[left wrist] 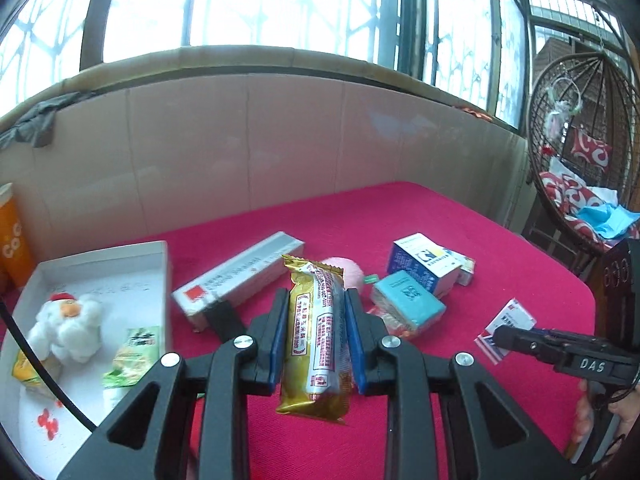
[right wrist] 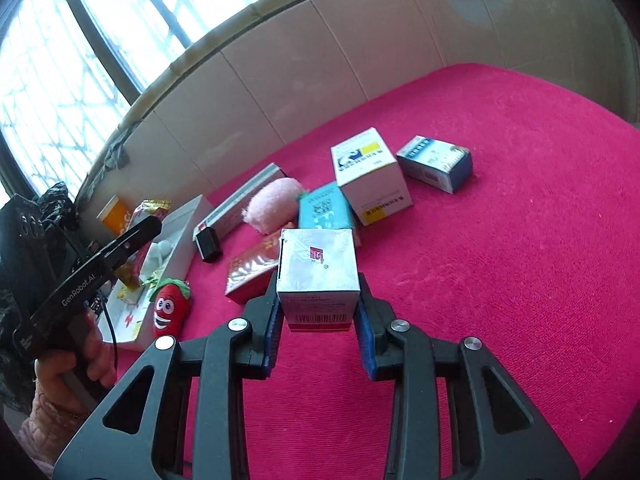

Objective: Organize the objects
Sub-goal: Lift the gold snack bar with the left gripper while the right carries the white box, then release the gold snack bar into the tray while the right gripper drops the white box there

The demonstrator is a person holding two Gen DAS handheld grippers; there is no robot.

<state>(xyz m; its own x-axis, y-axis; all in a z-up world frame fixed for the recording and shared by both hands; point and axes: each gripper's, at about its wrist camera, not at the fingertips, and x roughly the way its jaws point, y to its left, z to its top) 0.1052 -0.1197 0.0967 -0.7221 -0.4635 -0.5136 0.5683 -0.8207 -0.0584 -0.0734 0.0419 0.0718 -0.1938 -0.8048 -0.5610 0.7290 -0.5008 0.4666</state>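
Gold snack bar (left wrist: 316, 336) clenched in left tongs (left wrist: 316, 300), silver box (right wrist: 318, 276) in right tongs (right wrist: 318, 308), long carton (left wrist: 240, 276) and pink plush (left wrist: 344, 272) beyond.

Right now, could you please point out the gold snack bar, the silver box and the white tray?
gold snack bar (left wrist: 316, 332), left wrist view, middle of wrapper
silver box (right wrist: 318, 260), right wrist view, top face
white tray (left wrist: 166, 280), left wrist view, right wall
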